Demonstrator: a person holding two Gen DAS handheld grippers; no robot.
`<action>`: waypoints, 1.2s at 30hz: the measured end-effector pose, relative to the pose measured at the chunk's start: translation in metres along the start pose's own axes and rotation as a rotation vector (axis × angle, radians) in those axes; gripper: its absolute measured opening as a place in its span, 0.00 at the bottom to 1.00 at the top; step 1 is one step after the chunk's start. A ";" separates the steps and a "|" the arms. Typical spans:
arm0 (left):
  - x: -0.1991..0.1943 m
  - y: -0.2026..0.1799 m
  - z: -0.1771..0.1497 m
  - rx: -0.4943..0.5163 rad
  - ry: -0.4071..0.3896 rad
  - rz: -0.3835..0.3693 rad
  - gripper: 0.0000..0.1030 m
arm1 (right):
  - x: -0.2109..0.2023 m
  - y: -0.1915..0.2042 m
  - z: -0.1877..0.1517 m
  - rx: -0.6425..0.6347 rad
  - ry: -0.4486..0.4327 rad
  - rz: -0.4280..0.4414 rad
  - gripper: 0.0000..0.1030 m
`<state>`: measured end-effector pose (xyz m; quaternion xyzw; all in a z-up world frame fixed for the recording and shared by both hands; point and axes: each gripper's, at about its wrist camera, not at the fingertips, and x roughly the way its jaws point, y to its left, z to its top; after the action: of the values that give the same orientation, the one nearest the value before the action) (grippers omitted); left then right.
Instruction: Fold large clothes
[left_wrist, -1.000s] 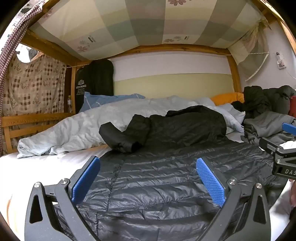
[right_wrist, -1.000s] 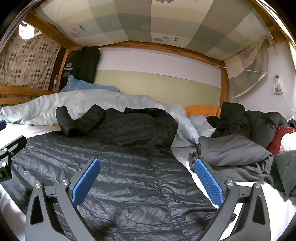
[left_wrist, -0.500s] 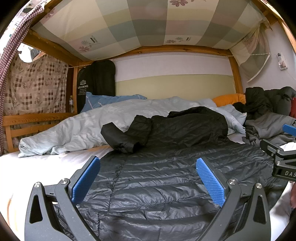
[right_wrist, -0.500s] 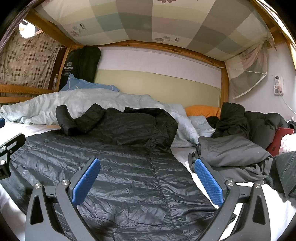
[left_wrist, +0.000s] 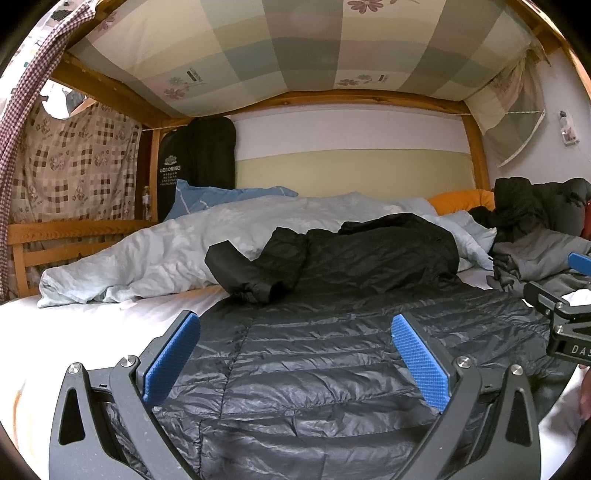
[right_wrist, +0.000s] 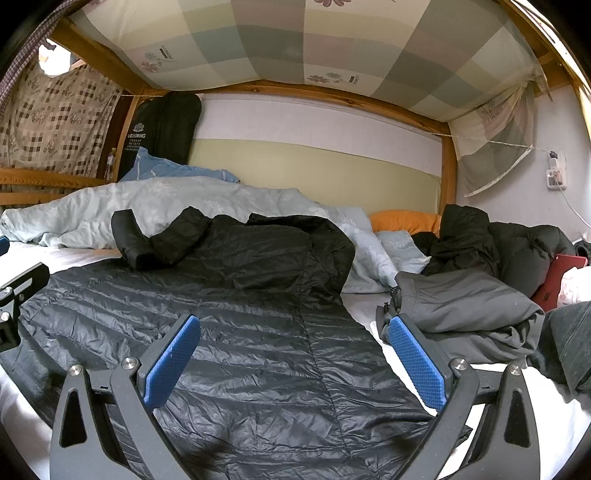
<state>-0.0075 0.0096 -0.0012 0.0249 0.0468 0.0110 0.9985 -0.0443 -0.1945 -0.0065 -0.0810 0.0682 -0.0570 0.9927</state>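
A long black quilted down coat (left_wrist: 332, 350) (right_wrist: 240, 332) lies flat on the white mattress, hem toward me, one sleeve (left_wrist: 255, 269) (right_wrist: 159, 243) folded across its chest. My left gripper (left_wrist: 295, 354) hovers open over the hem's left part, nothing between its blue pads. My right gripper (right_wrist: 291, 354) is open over the hem's right edge, also holding nothing. Each gripper shows at the edge of the other's view: the right gripper (left_wrist: 565, 317), the left gripper (right_wrist: 14, 295).
A light blue duvet (left_wrist: 166, 254) lies bunched behind the coat. A blue pillow (left_wrist: 221, 195) and an orange pillow (right_wrist: 402, 221) lie at the head. Grey and black clothes (right_wrist: 469, 306) pile up on the right. A wooden rail (left_wrist: 55, 236) runs along the left; the upper bunk hangs low overhead.
Both views have tilted slightly, so the coat sits a little lower in the frame. The coat has not moved and both grippers stay open.
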 end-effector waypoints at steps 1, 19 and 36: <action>0.001 0.000 0.000 0.003 0.001 0.000 1.00 | 0.000 0.000 0.000 0.000 0.000 0.000 1.00; 0.003 -0.002 -0.001 0.017 0.000 0.004 1.00 | 0.000 0.001 0.000 -0.004 0.000 0.000 1.00; 0.002 -0.005 -0.002 0.023 -0.003 0.007 1.00 | 0.000 0.001 0.000 -0.006 0.000 -0.001 1.00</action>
<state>-0.0060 0.0047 -0.0031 0.0364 0.0452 0.0137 0.9982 -0.0440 -0.1934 -0.0063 -0.0837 0.0685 -0.0572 0.9925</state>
